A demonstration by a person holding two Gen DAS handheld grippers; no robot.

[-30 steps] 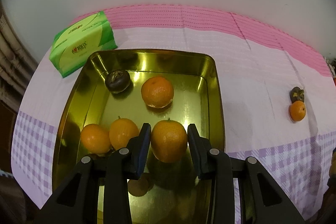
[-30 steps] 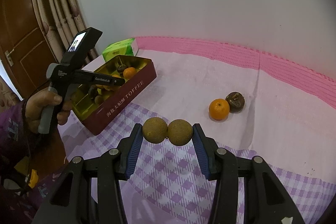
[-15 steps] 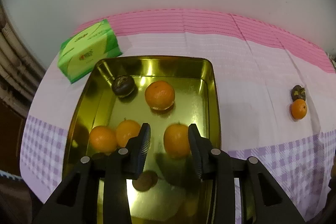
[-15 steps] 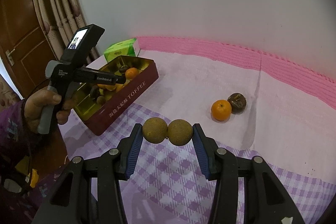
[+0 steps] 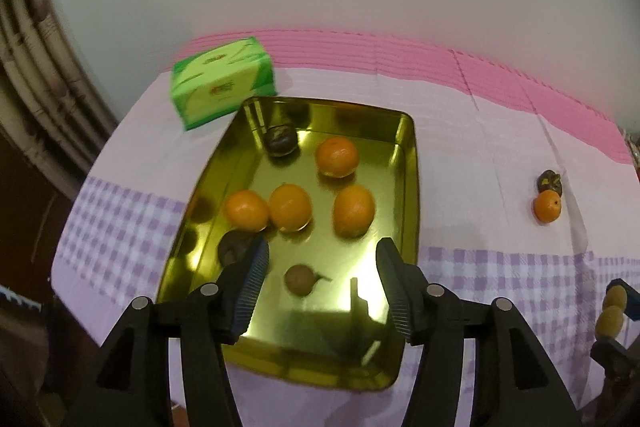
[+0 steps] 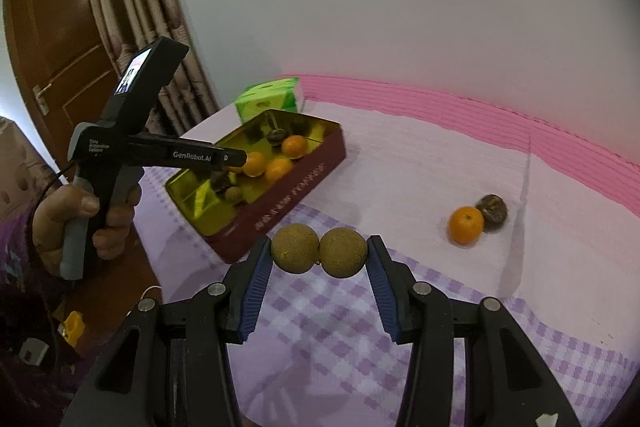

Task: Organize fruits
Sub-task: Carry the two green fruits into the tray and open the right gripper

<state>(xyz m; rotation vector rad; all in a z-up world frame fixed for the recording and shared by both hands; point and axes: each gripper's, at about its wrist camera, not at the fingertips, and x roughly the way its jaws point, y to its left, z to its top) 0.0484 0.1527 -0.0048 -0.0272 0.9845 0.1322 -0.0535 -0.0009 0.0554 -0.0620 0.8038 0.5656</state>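
Right wrist: hand-held gripper (image 6: 319, 254) pinching rough, round, perhaps longan fruits (image 6: 295, 248).

On the cloth-covered table (image 5: 472, 131) the gold rectangular tin (image 5: 408, 187) lies left, holding four round oranges (image 5: 354, 211) and dark fruits (image 5: 281, 140); behind its far-left corner sits the green tissue pack (image 5: 224, 87); well right, a lone orange (image 5: 547, 207) touches a dark fruit (image 5: 551, 181) behind it.
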